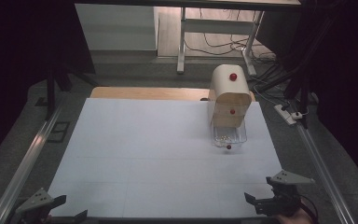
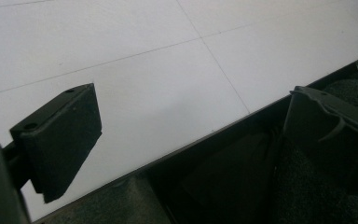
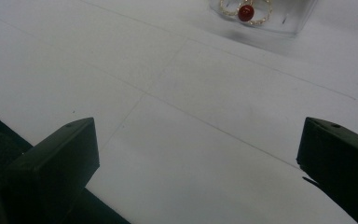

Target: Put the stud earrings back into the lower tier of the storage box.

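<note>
Drawer (image 1: 229, 134) w/ red knob (image 1: 229, 146) sits pulled out, far right; both my fingers released, nothing touched yet.

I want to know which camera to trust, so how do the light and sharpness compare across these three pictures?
High view: dark surroundings, evenly lit white table, small drawer cabinet sharp enough. Left gripper view: the left tongs are close, dark and soft-edged, dim floor behind. Right gripper view: the right tongs are blurred, and the clear open drawer casts a soft grey shadow.
</note>
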